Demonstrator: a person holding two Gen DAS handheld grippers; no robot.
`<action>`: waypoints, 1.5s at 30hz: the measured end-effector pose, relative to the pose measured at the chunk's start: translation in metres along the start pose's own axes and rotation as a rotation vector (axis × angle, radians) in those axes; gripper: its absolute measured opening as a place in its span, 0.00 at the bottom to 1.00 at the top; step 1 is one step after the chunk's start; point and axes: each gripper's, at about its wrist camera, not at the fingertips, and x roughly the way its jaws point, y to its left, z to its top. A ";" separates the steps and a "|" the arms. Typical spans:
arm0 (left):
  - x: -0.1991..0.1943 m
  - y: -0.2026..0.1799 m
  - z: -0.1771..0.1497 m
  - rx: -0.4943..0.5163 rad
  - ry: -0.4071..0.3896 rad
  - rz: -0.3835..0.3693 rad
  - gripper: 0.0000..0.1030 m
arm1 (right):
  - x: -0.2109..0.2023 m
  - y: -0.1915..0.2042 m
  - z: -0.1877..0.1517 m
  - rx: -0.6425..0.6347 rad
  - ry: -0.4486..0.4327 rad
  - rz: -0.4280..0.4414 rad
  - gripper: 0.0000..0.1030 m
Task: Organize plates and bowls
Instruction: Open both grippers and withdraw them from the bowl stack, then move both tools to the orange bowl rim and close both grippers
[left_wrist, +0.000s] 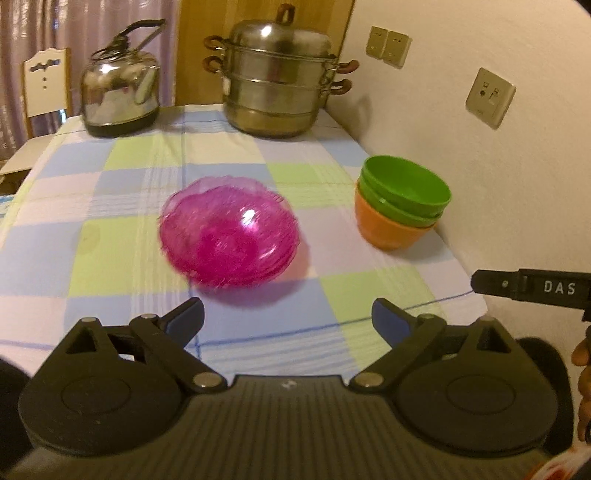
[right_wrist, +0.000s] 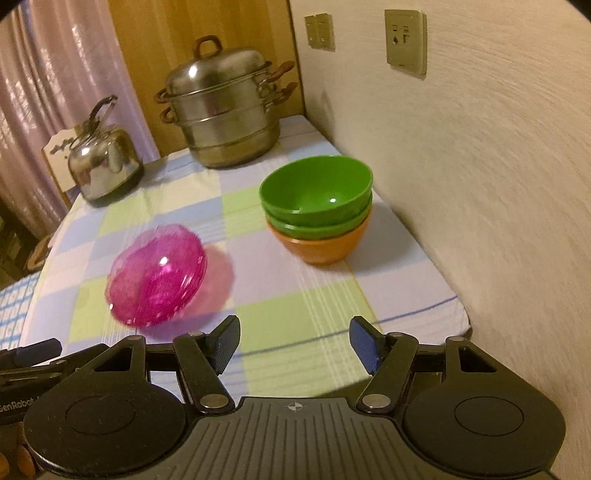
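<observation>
While both grippers are hanging above the near edge of the checked tablecloth (left_wrist: 110, 206), neither is holding anything: the left gripper (left_wrist: 288, 317) is showing its two blue-padded fingers spread wide apart with only cloth between them, and the right gripper (right_wrist: 294, 341) is likewise standing with its fingers well apart and empty. The pink translucent bowls (left_wrist: 229, 232), blurred in both views and seeming to be a nested stack, are sitting on the cloth just ahead of the left gripper, slightly left of its centre line; from the right wrist view they are lying off to the left of the fingers (right_wrist: 159, 273). Near the wall (right_wrist: 480, 184), well apart from the pink ones, two green bowls (right_wrist: 316, 195) are nesting inside an orange bowl (right_wrist: 321, 245), the pile standing upright on the cloth. At the far end of the table a steel steamer pot (left_wrist: 277, 81) with its lid on is standing beside a shiny kettle (left_wrist: 120, 96). The tip of the right gripper is poking into the left wrist view at the right edge.
</observation>
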 end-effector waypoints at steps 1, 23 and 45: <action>-0.002 0.002 -0.004 -0.010 0.004 0.003 0.94 | -0.002 0.002 -0.004 -0.008 -0.001 -0.001 0.64; -0.009 0.017 -0.028 -0.059 0.016 0.098 0.94 | -0.009 0.012 -0.028 -0.034 -0.019 0.010 0.64; 0.041 0.002 0.038 -0.049 0.045 -0.134 0.93 | 0.013 -0.048 0.024 0.232 0.003 -0.018 0.64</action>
